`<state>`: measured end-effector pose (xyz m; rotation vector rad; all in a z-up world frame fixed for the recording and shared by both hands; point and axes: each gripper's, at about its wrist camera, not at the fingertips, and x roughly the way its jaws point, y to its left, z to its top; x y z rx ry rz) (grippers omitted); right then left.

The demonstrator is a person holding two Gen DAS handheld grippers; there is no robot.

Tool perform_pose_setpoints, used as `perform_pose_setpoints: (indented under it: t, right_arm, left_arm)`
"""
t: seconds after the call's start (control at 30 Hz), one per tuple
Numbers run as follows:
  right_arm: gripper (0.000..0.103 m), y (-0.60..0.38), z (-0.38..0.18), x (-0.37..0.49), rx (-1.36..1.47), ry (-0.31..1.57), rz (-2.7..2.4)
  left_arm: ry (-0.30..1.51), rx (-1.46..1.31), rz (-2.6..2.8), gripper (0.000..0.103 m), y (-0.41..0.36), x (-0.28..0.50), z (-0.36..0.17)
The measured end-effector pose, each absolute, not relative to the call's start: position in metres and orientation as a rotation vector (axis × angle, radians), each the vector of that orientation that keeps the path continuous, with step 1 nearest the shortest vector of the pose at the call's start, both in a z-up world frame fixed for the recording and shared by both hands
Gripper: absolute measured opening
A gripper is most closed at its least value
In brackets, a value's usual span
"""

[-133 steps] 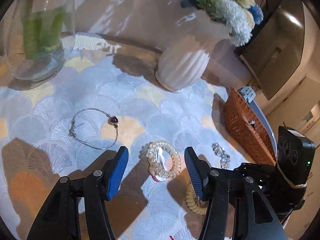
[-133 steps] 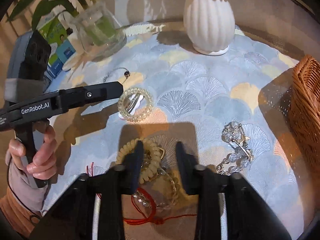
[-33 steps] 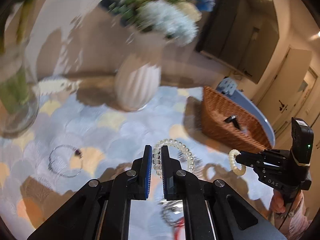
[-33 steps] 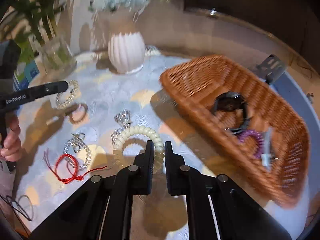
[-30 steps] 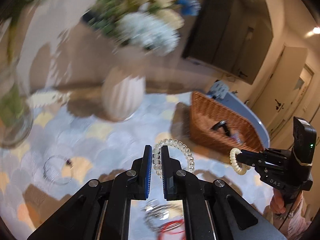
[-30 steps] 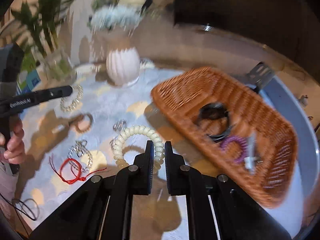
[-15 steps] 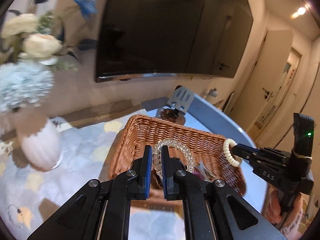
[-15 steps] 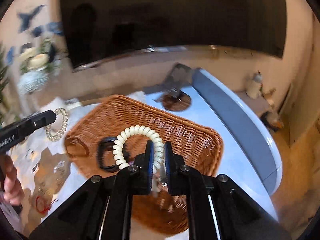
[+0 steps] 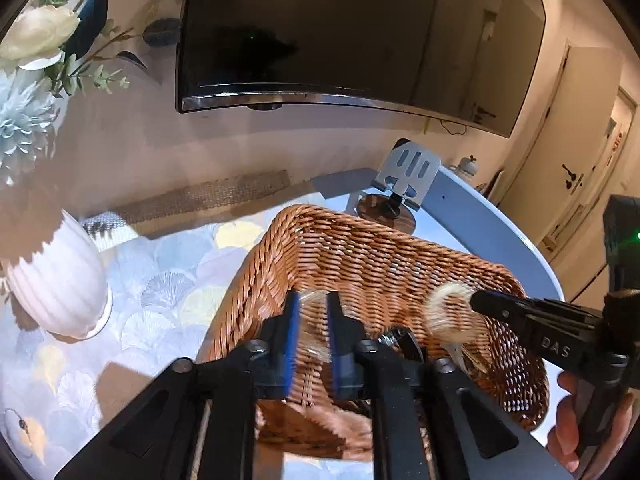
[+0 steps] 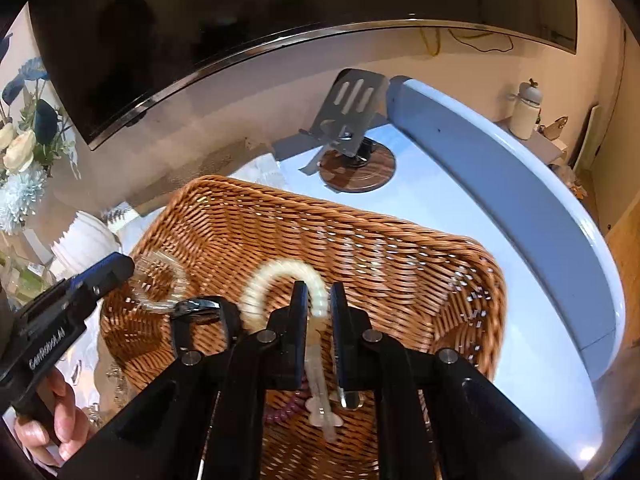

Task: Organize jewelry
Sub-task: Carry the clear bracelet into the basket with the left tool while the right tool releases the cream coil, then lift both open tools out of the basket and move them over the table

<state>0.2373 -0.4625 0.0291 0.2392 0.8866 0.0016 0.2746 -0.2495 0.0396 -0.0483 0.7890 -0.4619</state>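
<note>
Jewelry items are positioned over the wicker basket (image 10: pixel 400 240). Half a second earlier the left gripper (image 9: pixel 311 320) was clamped on the clear bead bracelet (image 10: pixel 160 280); its jaws have just been opening, and the blurred bracelet now sits loose in the gap above the basket's left end. The right gripper (image 10: pixel 318 312) shows a narrow gap; the cream spiral band (image 10: pixel 276 276) is blurred between its pads, and contact cannot be confirmed. Both grippers have moved from the patterned cloth (image 9: pixel 160 280) to above the basket interior. A black band (image 10: pixel 200 312) already lies inside. Basket rim stands clear of the white vase (image 9: pixel 56 284); bare blue tabletop (image 10: pixel 520 280) lies beyond the right rim.
</note>
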Motion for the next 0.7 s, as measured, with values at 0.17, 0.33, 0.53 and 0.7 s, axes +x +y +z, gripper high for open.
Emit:
perform_pose_setpoints:
  t: [0.17, 0.33, 0.53, 0.7]
  right_arm:
    - [0.016, -0.459, 0.033, 0.227, 0.293, 0.904, 0.078]
    - [0.016, -0.432, 0.055, 0.192, 0.254, 0.87, 0.125]
    - [0.024, -0.374, 0.081, 0.143, 0.166, 0.828, 0.216]
    - [0.034, -0.322, 0.087, 0.118, 0.171, 0.833, 0.349]
  left_arm:
    - [0.732, -0.051, -0.477, 0.054, -0.229, 0.247, 0.059]
    - [0.717, -0.028, -0.466, 0.054, -0.192, 0.204, 0.076]
    - [0.669, -0.113, -0.378, 0.055, -0.086, 0.14, 0.102]
    - [0.649, -0.194, -0.302, 0.07, -0.003, 0.095, 0.113]
